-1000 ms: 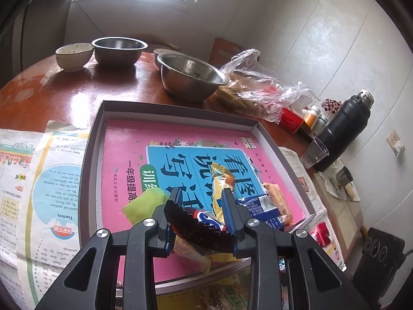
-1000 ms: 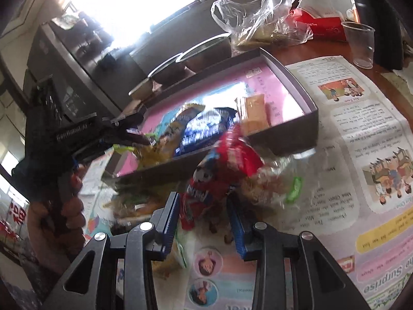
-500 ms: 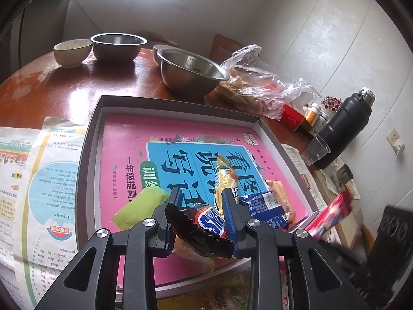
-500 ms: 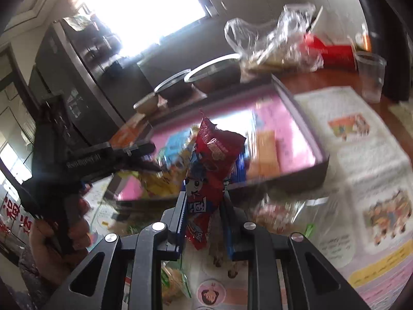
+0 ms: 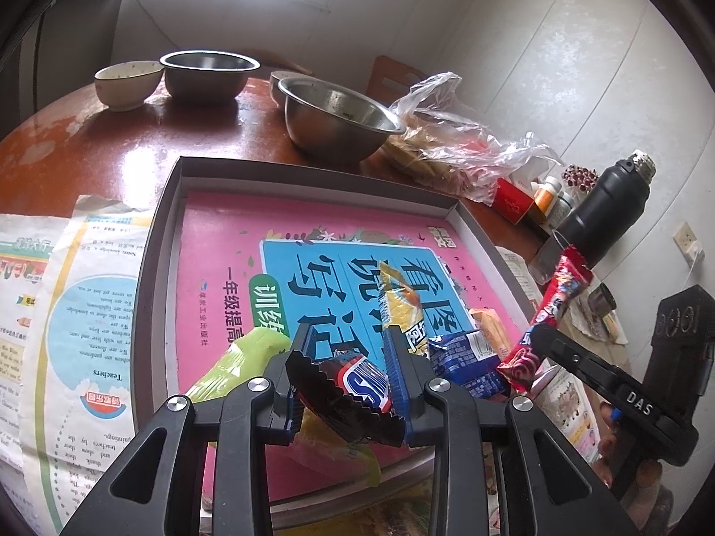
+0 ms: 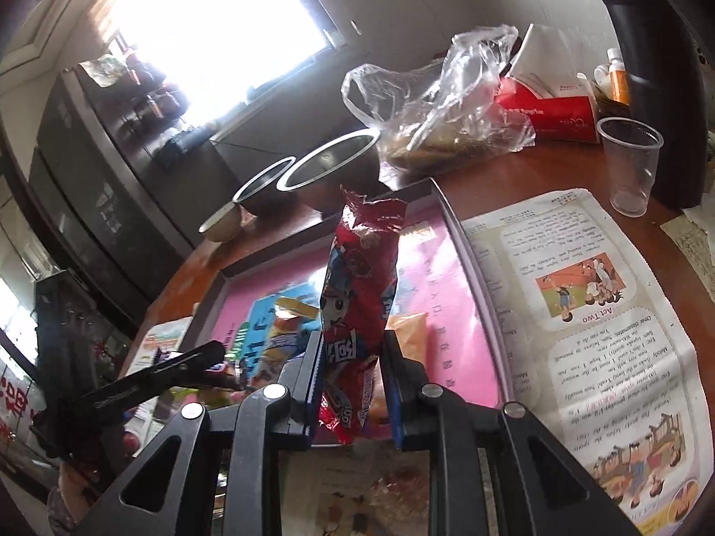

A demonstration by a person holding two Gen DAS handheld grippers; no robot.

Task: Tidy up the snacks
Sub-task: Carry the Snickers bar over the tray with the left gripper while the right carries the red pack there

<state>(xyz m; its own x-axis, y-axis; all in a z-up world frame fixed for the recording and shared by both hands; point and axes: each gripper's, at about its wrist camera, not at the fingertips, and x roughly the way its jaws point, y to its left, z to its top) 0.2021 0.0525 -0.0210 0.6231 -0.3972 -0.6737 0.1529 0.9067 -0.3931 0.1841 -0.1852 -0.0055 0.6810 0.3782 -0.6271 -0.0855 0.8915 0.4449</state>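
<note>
Lifted off the newspaper since a second ago, the red snack packet [image 6: 357,303] now stands upright, pinched in the closed right tool [image 6: 351,384] above the near edge of the grey tray [image 5: 154,241]. Left tool [image 5: 344,375] has kept still, clamped on a dark chocolate bar [image 5: 353,384] over the tray's near edge. Inside the tray, on its pink printed liner, lie a green packet [image 5: 237,364], a yellow packet [image 5: 400,299], a blue packet [image 5: 464,362] and an orange one [image 5: 489,326], all toward the near right corner. Newspaper sheets [image 6: 581,312] flank the tray on the reddish round tabletop [image 5: 89,134]. Toward the far edge sit two steel bowls [image 5: 335,116], a ceramic bowl [image 5: 127,82] and a clear plastic bag [image 5: 447,134]; at the right edge, a black flask [image 5: 607,214] and a plastic cup [image 6: 630,165]. White panelled walls and a bright window [image 6: 214,31] surround it.
</note>
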